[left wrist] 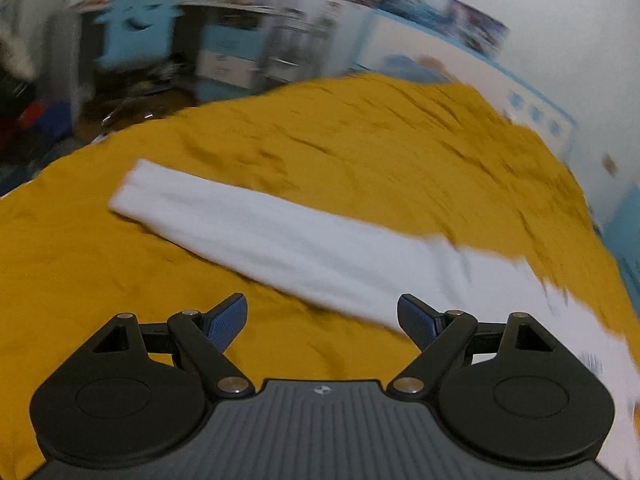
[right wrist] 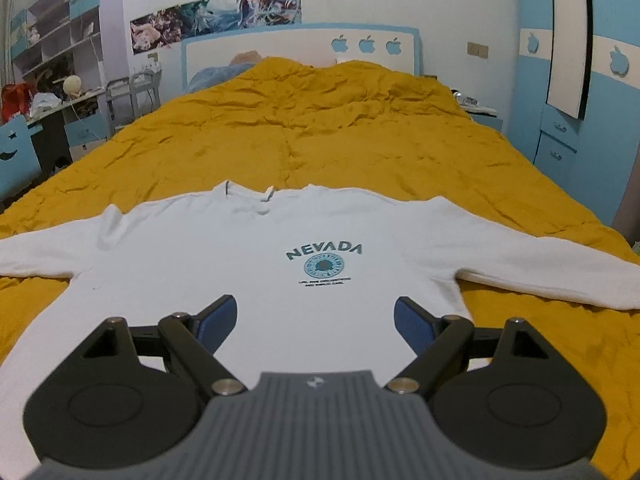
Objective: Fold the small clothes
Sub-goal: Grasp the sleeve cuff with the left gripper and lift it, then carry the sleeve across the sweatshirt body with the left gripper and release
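Note:
A white long-sleeved sweatshirt (right wrist: 248,248) with a teal NEVADA print lies flat and face up on the yellow bedspread (right wrist: 328,128), sleeves spread out to both sides. My right gripper (right wrist: 316,320) hovers open over its lower hem area, nothing between the fingers. In the blurred left wrist view, one white sleeve (left wrist: 280,240) stretches from the far left towards the shirt body at the right. My left gripper (left wrist: 322,320) stands open just short of that sleeve, holding nothing.
A white and blue headboard (right wrist: 300,48) with a pillow closes the bed's far end. A desk with shelves (right wrist: 60,80) and a blue chair (right wrist: 16,148) stand at the left. Blue wardrobe drawers (right wrist: 560,136) line the right side.

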The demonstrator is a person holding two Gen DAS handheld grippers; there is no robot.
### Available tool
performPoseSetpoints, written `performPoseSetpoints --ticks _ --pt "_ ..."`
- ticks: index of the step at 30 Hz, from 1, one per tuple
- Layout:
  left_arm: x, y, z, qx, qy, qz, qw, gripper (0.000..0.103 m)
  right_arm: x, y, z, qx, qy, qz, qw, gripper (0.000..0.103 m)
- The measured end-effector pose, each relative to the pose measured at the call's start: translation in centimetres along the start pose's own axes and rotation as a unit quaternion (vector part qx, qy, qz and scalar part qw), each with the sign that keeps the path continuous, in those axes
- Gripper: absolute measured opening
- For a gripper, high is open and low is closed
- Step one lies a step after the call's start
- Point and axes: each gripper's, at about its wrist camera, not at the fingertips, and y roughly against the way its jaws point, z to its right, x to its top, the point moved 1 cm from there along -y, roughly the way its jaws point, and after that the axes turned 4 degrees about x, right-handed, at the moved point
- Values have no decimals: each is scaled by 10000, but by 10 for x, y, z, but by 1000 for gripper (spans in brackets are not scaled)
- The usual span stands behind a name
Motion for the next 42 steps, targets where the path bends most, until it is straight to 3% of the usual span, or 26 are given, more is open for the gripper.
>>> performPoseSetpoints --ticks 3,10,12,18,20,21,24,29,33,37,42 --pt "23 -18 -45 145 570 181 9981 99 3 -18 -7 109 16 -123 9999 81" --pt "49 -75 -123 429 1775 90 9831 99 11 -61 -17 30 77 -340 9994 59" --pt "49 -91 -137 537 2054 45 9772 94 15 -72 -20 -16 89 -404 9991 56" --pt "39 -112 -169 536 2661 65 9624 68 19 -87 -33 74 239 -533 9983 52" --pt "38 -114 -172 534 2694 130 9615 41 19 -91 -37 100 336 -582 9977 51" --pt "38 -114 -174 586 2688 115 9613 34 19 -91 -39 100 364 -592 9975 51" --pt "47 -112 -170 459 2517 102 9667 10 18 -92 -41 113 381 -610 9973 51" --pt "71 -78 -131 304 1685 545 9837 7 16 -84 -45 247 495 -558 9969 44" --pt "93 -34 -66 91 703 963 9928 7 17 -74 -44 403 482 -433 9971 44" --pt "104 10 26 -337 -263 1316 9904 7 21 -63 -35 547 407 -309 9972 43" --pt "86 47 142 -1035 -1155 1406 9779 6 29 -47 -14 597 289 -148 9977 43"
